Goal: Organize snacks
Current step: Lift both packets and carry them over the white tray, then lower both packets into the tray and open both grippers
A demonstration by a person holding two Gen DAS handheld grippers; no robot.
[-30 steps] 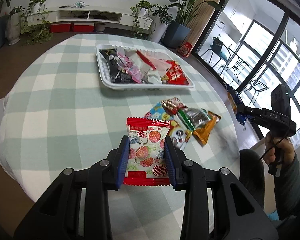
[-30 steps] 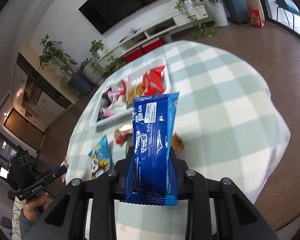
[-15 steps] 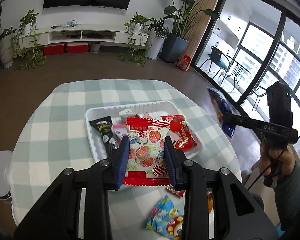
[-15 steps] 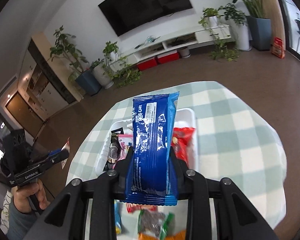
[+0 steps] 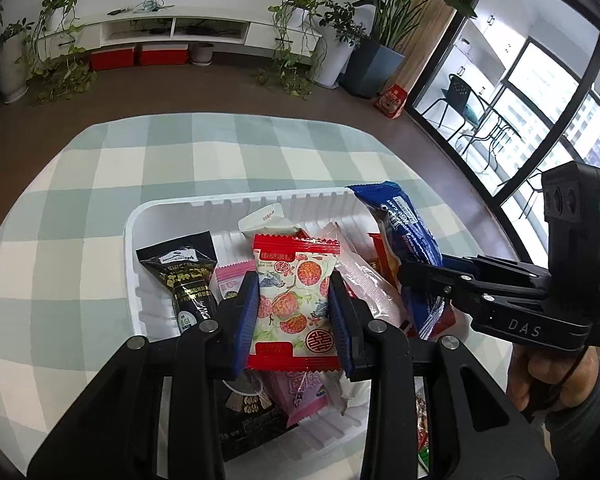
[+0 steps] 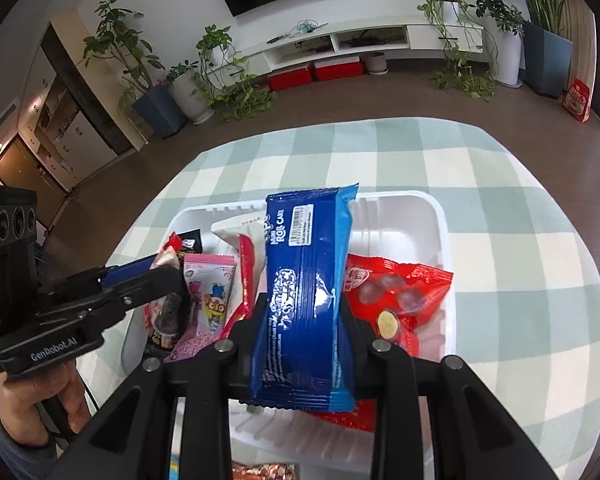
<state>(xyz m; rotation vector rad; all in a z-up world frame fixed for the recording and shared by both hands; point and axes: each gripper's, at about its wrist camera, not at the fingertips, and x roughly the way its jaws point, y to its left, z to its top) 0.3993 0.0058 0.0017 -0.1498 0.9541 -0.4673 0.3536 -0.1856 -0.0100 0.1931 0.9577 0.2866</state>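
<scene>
The white tray (image 6: 444,240) sits on a round table under a green-and-white checked cloth (image 6: 520,208), and both tools hang over it. The left gripper (image 5: 294,312) is clamped by its blue pads on a red-edged snack packet (image 5: 294,300) printed with fruit and a red double-happiness sign; it is held upright above the near part of the tray. The right gripper (image 6: 302,320) is clamped on a blue snack bar (image 6: 308,280) whose wrapper reads "ROLL CAKE" beside a white barcode label; this hangs over the tray's middle. In the left wrist view the right tool's black body shows "DAS", and in the right wrist view the left tool's body reads "GenRobot.AI". Inside the tray, the left end holds a black packet (image 5: 188,276) with a small white label too small to read, a pink packet with cartoon figures (image 6: 210,292) and a pale pink wrapper (image 5: 368,284). A red bag (image 6: 396,300) with round pieces showing through its window lies at the right end. The tray's far right corner is bare white plastic, the only free floor left in it. Beyond the tray's far rim the cloth lies bare up to the table's edge, and the cloth to the right of the tray is bare as well. A hand (image 6: 32,400) grips the left tool's handle just off the tray's left side.
</scene>
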